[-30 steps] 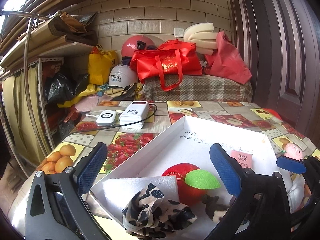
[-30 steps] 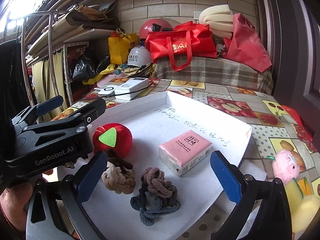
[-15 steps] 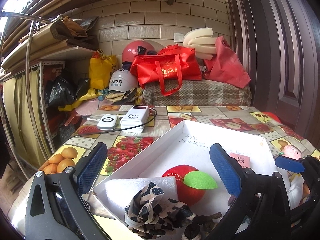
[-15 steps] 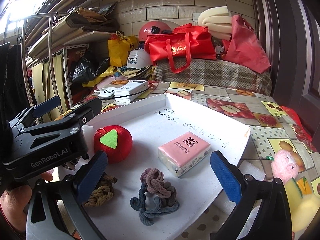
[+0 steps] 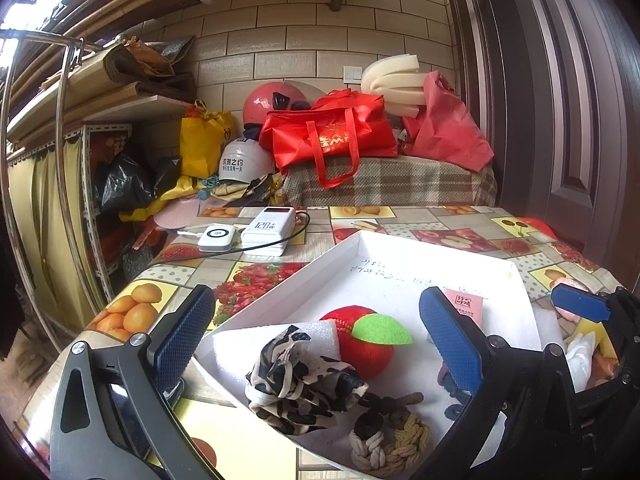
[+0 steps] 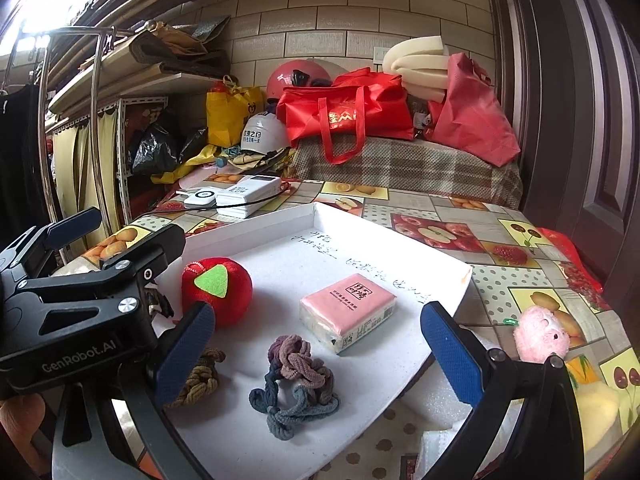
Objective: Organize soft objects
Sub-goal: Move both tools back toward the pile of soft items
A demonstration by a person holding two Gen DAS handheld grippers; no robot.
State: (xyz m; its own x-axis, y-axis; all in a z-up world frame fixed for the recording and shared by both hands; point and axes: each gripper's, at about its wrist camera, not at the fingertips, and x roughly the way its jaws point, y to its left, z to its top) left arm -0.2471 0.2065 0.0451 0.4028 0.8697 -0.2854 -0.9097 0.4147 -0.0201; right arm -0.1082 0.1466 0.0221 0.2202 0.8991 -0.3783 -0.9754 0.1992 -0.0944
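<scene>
inside the white tray (image 6: pixel 392 240), near its front edge, the beige knotted rope (image 5: pixel 384 436) now lies released beside the plush apple (image 6: pixel 218 290), and the left gripper (image 5: pixel 320 344) and right gripper (image 6: pixel 316 348) both gape wide and empty, so the pink plush (image 6: pixel 540 334) outside seems next.

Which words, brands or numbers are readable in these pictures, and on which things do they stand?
"GenRobot.AI": left gripper body.
"120w": power bank.
Chinese print on the white helmet, red bag and tissue pack: too small to read.
Handwriting in the tray: illegible.
</scene>
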